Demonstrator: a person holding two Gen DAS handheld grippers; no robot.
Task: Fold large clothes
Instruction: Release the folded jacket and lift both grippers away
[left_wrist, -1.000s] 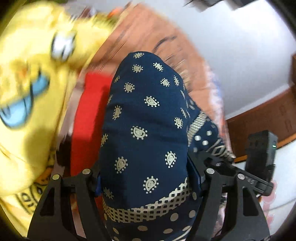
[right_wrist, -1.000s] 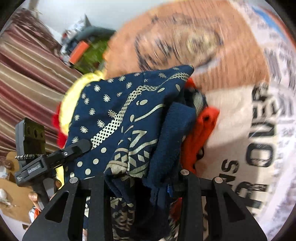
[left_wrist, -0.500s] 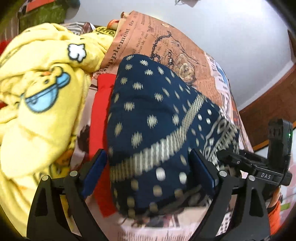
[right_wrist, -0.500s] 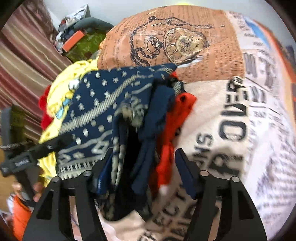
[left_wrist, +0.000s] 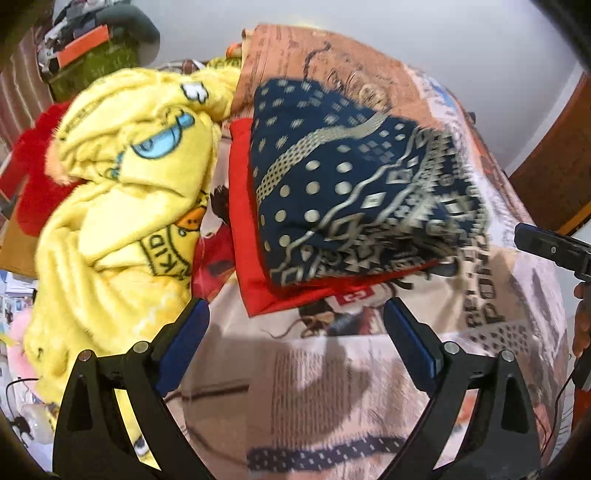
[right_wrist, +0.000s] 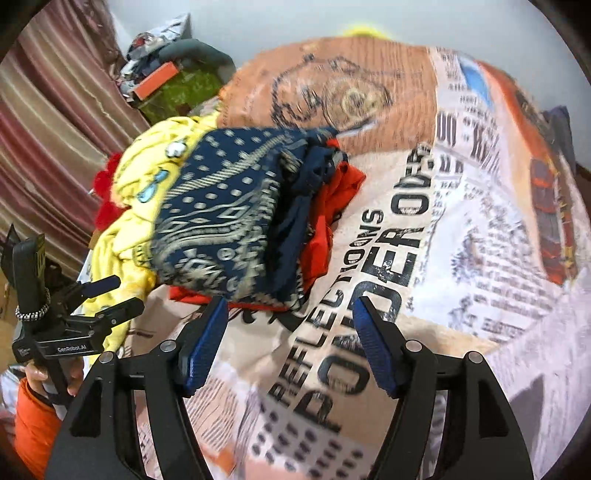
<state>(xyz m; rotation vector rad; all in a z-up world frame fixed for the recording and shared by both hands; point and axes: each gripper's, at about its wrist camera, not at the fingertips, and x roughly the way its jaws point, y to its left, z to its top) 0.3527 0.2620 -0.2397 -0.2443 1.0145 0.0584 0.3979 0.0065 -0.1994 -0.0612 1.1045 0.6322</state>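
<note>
So both grippers are empty with their jaws spread wide: the left gripper hangs just short of the near edge of the folded pile, and the right gripper sits at about the same spot from its own angle, nothing between the blue pads on either one. The navy patterned garment is folded into a chunky bundle with its cream dots and zigzag bands facing up, and it's lying right on top of a red garment that sticks out along the left and near edges. From the right wrist view the same navy bundle looks messier on its right side, with loose navy folds and red-orange cloth bunched against it. All of it rests on a newspaper-print bedsheet. A crumpled yellow cartoon blanket is heaped just beside the pile on the left, touching the red layer, with a bit of fuzzy red fabric behind it.
</note>
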